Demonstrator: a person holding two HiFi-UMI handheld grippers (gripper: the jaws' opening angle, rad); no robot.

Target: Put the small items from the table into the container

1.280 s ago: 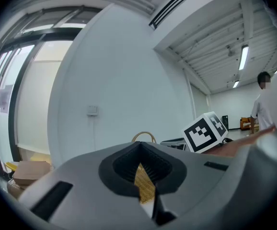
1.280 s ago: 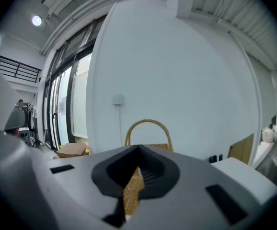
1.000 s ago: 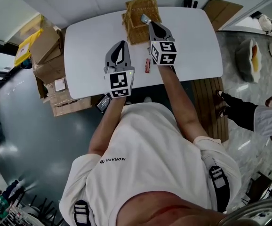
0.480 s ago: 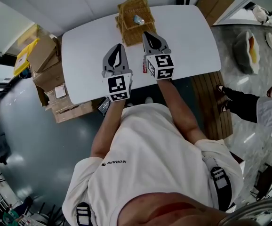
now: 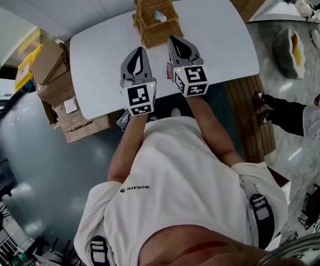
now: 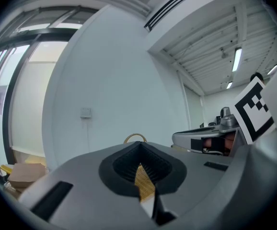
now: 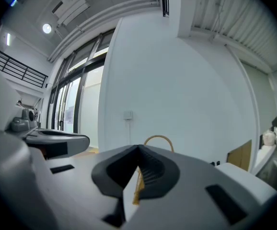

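Both pairs of fingers are pinched together with nothing in them. The left gripper (image 5: 139,53) and the right gripper (image 5: 173,40) hang side by side over the white table (image 5: 221,37). They point at 12 o'clock, toward the wicker basket (image 5: 149,29). A small shiny thing (image 5: 160,16) lies in the basket. A small red thing (image 5: 169,70) lies on the table between the grippers, at 4 o'clock from the left tips.

Lit brightly and evenly by daylight through windows (image 7: 74,114) and by ceiling strip lamps (image 6: 236,60). Bent hard by fisheye, darkened at corners. Blurred in near foreground of both gripper views.
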